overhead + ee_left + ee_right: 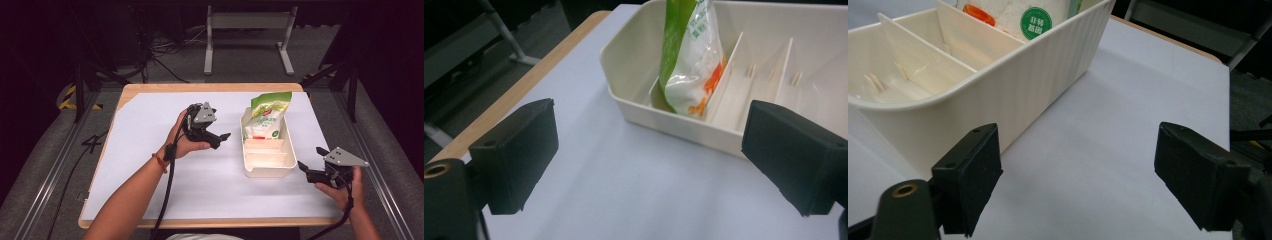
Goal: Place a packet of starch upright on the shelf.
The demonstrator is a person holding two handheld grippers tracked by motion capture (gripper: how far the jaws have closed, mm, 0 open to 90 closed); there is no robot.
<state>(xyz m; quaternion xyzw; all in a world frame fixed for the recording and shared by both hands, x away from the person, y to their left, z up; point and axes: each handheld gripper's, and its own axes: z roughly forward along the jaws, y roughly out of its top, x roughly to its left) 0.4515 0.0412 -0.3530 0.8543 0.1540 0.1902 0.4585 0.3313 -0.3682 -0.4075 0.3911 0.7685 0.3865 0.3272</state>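
A cream divided bin point(268, 174) sits right of centre on the white sheet. A green and white snack bag point(268, 114) stands upright in its far compartment; the two nearer compartments hold nothing. My left gripper point(215, 131) hovers just left of the bin, open, jaws wide apart and empty. In the left gripper view the bin wall point(664, 120) and the bag point(689, 65) lie ahead of the left gripper point(649, 145). My right gripper point(311, 159) is open beside the bin's near right corner. The right gripper point(1078, 170) faces the ribbed bin wall point(1038, 85) and the bag point(1018, 15).
The white sheet point(165, 165) covers most of a wooden table point(150, 88). A grey metal stand point(249, 22) and cables point(165, 50) are on the floor beyond the far edge. Black cables trail from both grippers toward the near edge.
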